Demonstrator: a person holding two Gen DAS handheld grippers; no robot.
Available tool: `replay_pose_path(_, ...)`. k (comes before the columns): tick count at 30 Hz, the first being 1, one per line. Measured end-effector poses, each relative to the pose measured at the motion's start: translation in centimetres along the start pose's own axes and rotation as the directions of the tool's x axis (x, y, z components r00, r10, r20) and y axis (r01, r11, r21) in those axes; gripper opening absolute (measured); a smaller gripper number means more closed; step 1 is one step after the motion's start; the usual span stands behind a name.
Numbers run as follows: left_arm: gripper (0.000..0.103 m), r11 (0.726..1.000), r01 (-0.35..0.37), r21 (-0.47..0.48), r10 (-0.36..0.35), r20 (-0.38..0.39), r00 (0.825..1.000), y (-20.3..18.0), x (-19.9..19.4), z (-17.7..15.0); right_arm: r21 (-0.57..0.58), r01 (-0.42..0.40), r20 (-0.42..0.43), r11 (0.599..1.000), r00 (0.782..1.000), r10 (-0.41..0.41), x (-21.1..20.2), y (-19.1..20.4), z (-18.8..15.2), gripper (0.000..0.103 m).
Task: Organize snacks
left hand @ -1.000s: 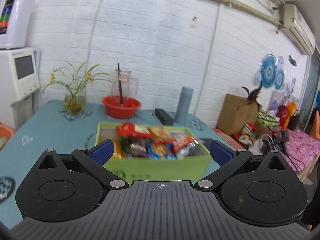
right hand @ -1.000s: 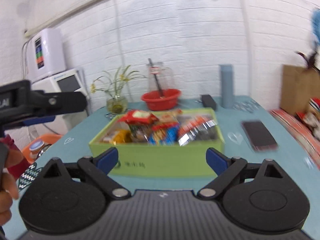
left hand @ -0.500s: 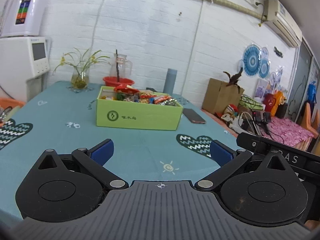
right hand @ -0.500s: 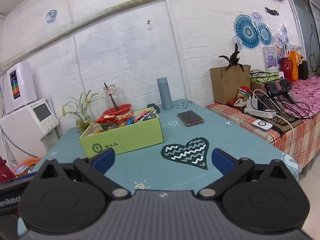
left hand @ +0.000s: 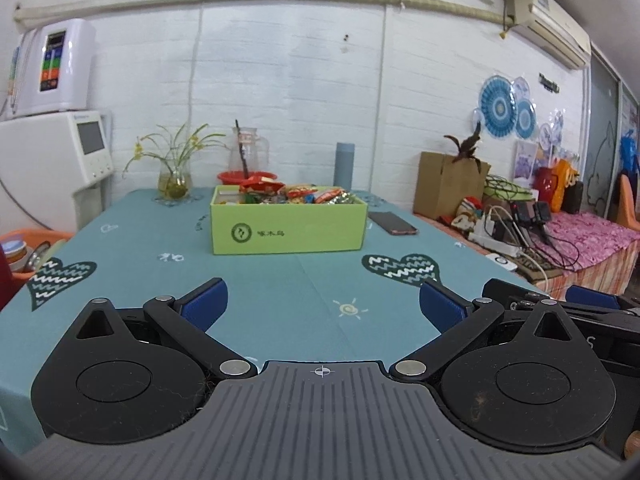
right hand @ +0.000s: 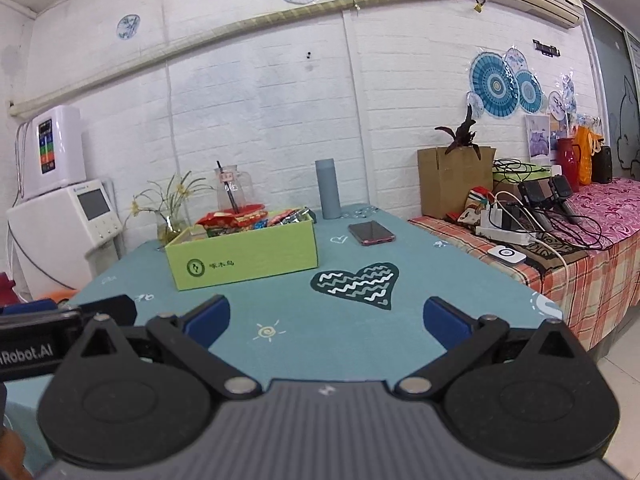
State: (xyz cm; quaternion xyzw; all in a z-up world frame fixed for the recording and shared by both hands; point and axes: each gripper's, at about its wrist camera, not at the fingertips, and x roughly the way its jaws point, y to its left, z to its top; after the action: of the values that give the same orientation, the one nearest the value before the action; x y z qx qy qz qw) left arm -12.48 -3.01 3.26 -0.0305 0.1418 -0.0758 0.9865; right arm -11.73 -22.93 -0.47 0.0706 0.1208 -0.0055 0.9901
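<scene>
A green box [left hand: 288, 227] full of colourful snack packets [left hand: 296, 194] stands on the teal tablecloth, mid-table. It also shows in the right wrist view [right hand: 244, 256], with the snack packets [right hand: 248, 218] heaped inside. My left gripper [left hand: 322, 306] is open and empty, held over the near part of the table, well short of the box. My right gripper [right hand: 326, 320] is open and empty too, beside the left one, also well back from the box. Part of the right gripper shows at the right edge of the left wrist view.
A phone [left hand: 392, 223] lies right of the box. Behind the box stand a grey flask [left hand: 344, 165], a red bowl [left hand: 246, 177] with a glass jug, and a vase of flowers [left hand: 174, 180]. A side table with chargers and cables [right hand: 520, 220] is at the right.
Both grippers have pulled back from right at the box to the near part of the table. Both stay open and empty. The box has not moved.
</scene>
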Motion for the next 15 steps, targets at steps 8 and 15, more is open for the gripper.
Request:
replay_pose_path(8, 0.091, 0.999, -0.02, 0.025, 0.02, 0.012, 1.0, -0.58, -0.17, -0.25, 0.003, -0.014, -0.031, 1.0, 0.999, 0.014, 0.63, -0.23, -0.48, 0.103)
replay_pose_path(15, 0.087, 1.0, -0.018, 0.013, 0.018, -0.006, 1.0, -0.22, 0.35, -0.49, 0.008, -0.013, -0.043, 1.0, 0.999, 0.014, 0.89, -0.22, -0.75, 0.103)
